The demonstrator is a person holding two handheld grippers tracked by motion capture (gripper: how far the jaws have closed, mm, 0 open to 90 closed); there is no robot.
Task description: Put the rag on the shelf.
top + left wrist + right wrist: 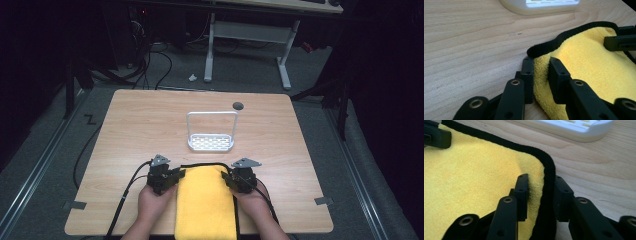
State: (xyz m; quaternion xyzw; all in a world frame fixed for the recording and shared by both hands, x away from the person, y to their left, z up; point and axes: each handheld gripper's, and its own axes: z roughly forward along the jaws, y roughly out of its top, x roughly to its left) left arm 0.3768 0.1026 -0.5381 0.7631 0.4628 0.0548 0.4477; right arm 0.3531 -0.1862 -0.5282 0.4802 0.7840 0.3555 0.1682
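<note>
high view has the wooden table (pixel 150 125) under everything, with the yellow towel (pixel 206 202) lying flat between the two grippers, its long axis running from the person's edge straight away toward the white rack (pixel 211 142) beyond the jaws. the towel's near end is cut off at the bottom of that view. its black trim (pixel 549 170) rounds both far corners. the left gripper (pixel 541 72) pinches the towel's left far corner, plush bunched between its jaws. the right gripper (pixel 540 191) straddles the right corner's trim, jaws pressed in on the cloth. both hands are partly cropped.
</note>
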